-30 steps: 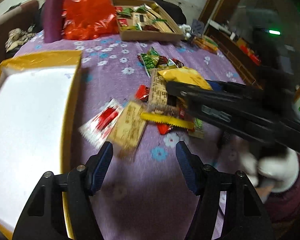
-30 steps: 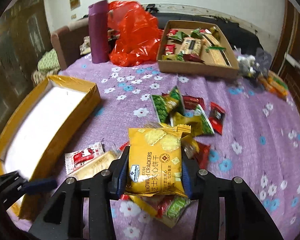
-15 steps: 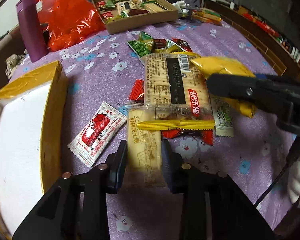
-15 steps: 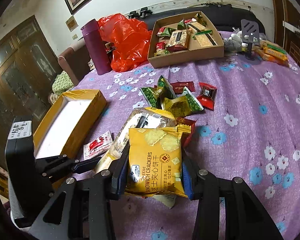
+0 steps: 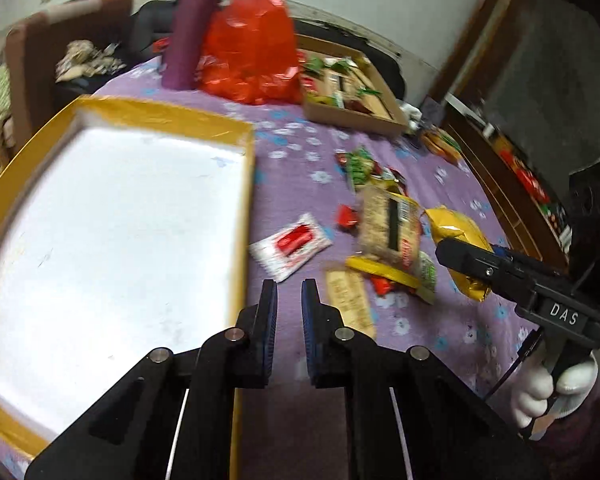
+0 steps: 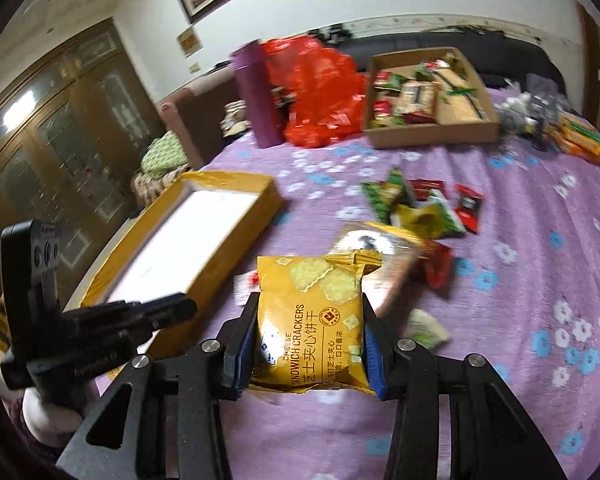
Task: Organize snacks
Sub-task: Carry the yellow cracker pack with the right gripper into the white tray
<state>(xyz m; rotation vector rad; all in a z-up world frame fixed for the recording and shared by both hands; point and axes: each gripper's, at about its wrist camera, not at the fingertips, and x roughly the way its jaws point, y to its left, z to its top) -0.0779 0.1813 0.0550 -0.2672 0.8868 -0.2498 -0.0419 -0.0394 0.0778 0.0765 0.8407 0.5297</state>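
Purple cloth (image 5: 300, 184); left fingers (image 5: 288, 300) clenched, seemingly empty; right-wrist view alone shows right fingers (image 6: 308, 336) grasping cracker pack (image 6: 312, 312).

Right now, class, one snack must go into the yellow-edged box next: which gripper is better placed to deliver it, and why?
Probably the right gripper: it is shut on the cheese cracker pack, near the yellow-edged box. The left gripper is shut on nothing; the beige snack lies beside it.

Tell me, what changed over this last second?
The left gripper has just been closing: its jaws came around the tan packet, yet now they are shut on nothing and swung toward the yellow box. The packet lies beside them. The right gripper still holds the yellow cracker pack.
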